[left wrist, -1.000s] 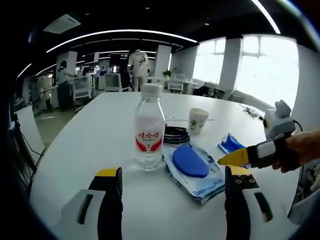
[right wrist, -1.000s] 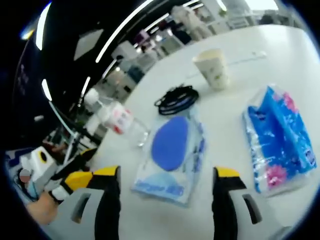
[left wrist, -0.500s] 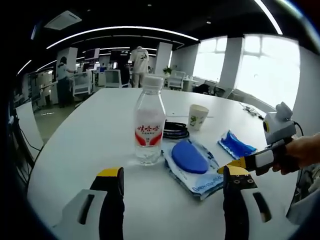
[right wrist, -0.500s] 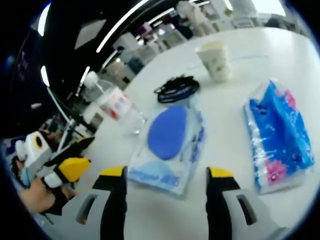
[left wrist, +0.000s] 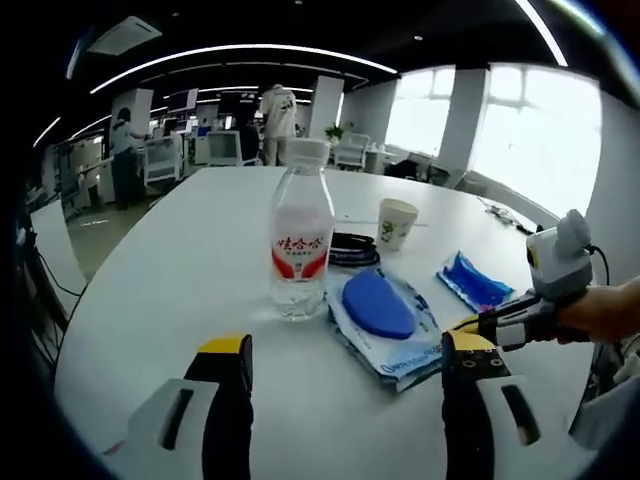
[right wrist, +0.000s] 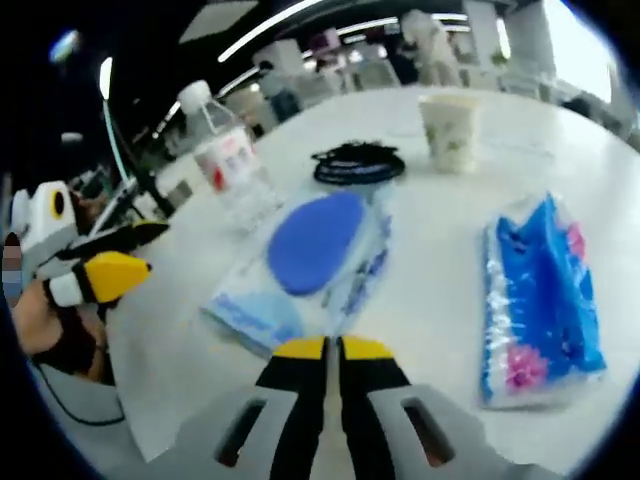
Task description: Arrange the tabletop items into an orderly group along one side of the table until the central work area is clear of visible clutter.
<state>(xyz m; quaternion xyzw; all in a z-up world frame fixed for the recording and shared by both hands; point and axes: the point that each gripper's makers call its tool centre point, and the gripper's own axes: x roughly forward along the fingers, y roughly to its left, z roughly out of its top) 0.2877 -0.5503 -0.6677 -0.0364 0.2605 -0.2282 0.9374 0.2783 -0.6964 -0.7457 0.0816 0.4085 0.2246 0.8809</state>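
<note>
Left gripper view: my left gripper hovers low over the white table, its yellow-tipped jaws spread wide, nothing between them.
Right gripper view: my right gripper has its two yellow tips pressed together on nothing, just above the table, near the wet wipes pack.
Water bottle: upright and capped, red label; it stands straight ahead in the left gripper view and leans at upper left in the right gripper view. Clear plastic; I cannot tell how full it is.
Wet wipes pack: flat on the table just beside the bottle, its blue oval lid closed.
Cable: a black coil lies behind the wipes, between bottle and cup.
Paper cup: upright past the coil; its inside is hidden.
Tissue pack: a small blue sliver in the left gripper view; the right gripper view shows its whole length with pink flowers.
Other side: my right gripper enters the left gripper view at the right edge, held by my hand; my left gripper appears at the left of the right gripper view.
Background: the left gripper view shows people standing among desks.
</note>
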